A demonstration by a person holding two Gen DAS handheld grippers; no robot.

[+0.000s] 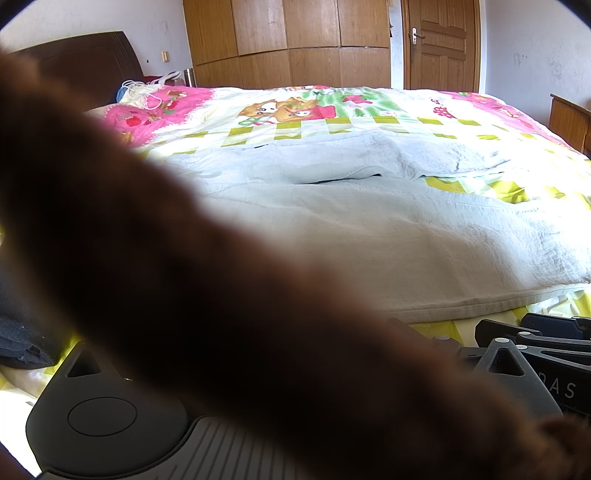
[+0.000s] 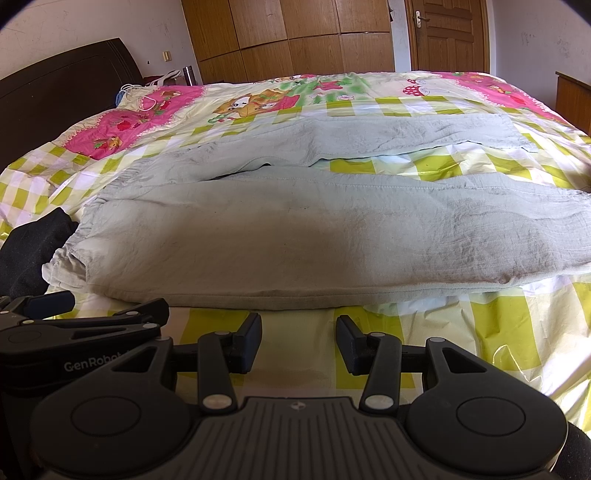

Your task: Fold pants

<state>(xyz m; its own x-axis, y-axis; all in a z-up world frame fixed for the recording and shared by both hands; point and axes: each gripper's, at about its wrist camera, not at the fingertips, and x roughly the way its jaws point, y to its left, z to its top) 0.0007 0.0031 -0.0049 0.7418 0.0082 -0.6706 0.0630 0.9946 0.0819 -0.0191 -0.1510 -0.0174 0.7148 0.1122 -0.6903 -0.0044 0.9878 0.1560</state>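
Pale grey-green pants (image 2: 295, 240) lie flat on the bed, waistband (image 2: 74, 251) to the left and both legs running right with a gap between them. My right gripper (image 2: 298, 343) is open and empty over the bedspread, just short of the near leg's edge. My left gripper (image 2: 99, 306) lies beside it on the left, near the waistband corner, with its fingers apart. In the left wrist view a blurred brown shape (image 1: 184, 277) close to the lens hides that gripper's fingers; the pants (image 1: 406, 240) show beyond it.
The bedspread (image 2: 498, 332) is checked yellow-green and pink. A dark garment (image 2: 33, 251) lies at the left edge of the bed. A dark headboard (image 2: 55, 81) and a white bag (image 2: 140, 92) are far left. Behind stand a wooden wardrobe (image 2: 295, 33) and door (image 2: 447, 33).
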